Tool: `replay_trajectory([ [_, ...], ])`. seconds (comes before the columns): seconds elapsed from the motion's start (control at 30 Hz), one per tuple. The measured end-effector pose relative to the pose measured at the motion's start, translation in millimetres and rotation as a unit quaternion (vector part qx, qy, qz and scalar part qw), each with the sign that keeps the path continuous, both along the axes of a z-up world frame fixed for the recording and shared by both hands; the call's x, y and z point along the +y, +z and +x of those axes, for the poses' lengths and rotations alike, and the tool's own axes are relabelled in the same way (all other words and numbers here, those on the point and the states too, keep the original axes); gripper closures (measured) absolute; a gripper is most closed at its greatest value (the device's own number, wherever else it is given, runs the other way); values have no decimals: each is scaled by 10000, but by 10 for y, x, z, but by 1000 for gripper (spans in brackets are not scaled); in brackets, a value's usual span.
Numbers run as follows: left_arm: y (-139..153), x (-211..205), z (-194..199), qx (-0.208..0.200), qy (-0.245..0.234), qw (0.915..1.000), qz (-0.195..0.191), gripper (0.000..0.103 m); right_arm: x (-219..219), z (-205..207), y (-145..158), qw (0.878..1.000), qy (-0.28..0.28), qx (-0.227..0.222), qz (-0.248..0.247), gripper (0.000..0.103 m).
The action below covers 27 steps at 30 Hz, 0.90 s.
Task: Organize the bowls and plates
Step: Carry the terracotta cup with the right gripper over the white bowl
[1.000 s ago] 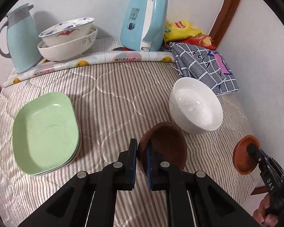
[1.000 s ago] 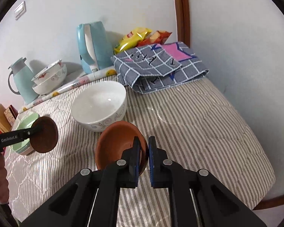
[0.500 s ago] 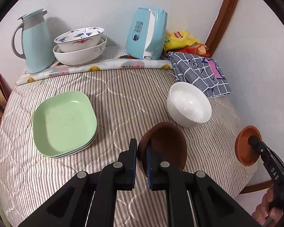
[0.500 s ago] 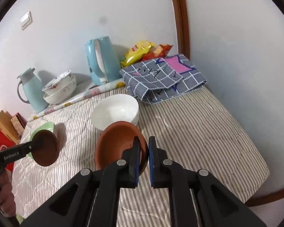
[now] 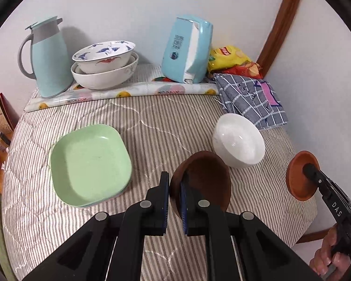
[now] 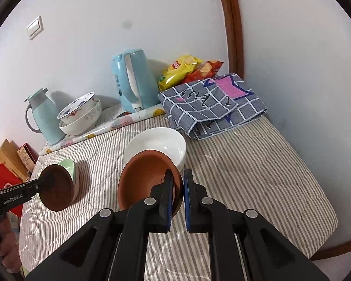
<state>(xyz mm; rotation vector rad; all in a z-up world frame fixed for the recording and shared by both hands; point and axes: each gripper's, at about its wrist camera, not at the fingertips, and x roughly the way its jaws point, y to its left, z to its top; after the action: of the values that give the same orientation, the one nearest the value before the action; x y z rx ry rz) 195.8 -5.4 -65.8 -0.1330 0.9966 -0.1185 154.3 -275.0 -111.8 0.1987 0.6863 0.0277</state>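
Note:
My left gripper [image 5: 174,188] is shut on the rim of a dark brown bowl [image 5: 204,180] and holds it above the striped table, between the stacked green plates [image 5: 89,164] and the white bowl [image 5: 238,140]. My right gripper [image 6: 177,187] is shut on the rim of an orange-brown bowl [image 6: 145,180], held in the air just in front of the white bowl [image 6: 156,145]. The right gripper and its bowl [image 5: 301,178] show at the right edge of the left wrist view. The left gripper's bowl [image 6: 57,190] shows at the left of the right wrist view.
At the back stand a blue jug [image 5: 48,58], two stacked patterned bowls [image 5: 104,65], a blue kettle [image 5: 189,49], snack bags [image 5: 231,58] and a folded checked cloth [image 5: 250,98]. A rolled mat [image 5: 119,93] lies along the back. The table's edge [image 6: 334,245] is close on the right.
Both grippers have risen and pulled back from the table with their bowls still held. More of the table and the back wall shows in both views.

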Motion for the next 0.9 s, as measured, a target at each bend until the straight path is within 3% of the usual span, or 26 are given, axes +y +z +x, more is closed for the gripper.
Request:
replay_trajectory([
  [0.37, -38, 268, 187, 42, 254, 9997, -45, 94, 252, 398, -11, 9996, 259, 94, -108, 94],
  [0.9, -198, 364, 590, 197, 219, 9996, 4, 94, 398, 1055, -323, 9980, 370, 436, -288, 94],
])
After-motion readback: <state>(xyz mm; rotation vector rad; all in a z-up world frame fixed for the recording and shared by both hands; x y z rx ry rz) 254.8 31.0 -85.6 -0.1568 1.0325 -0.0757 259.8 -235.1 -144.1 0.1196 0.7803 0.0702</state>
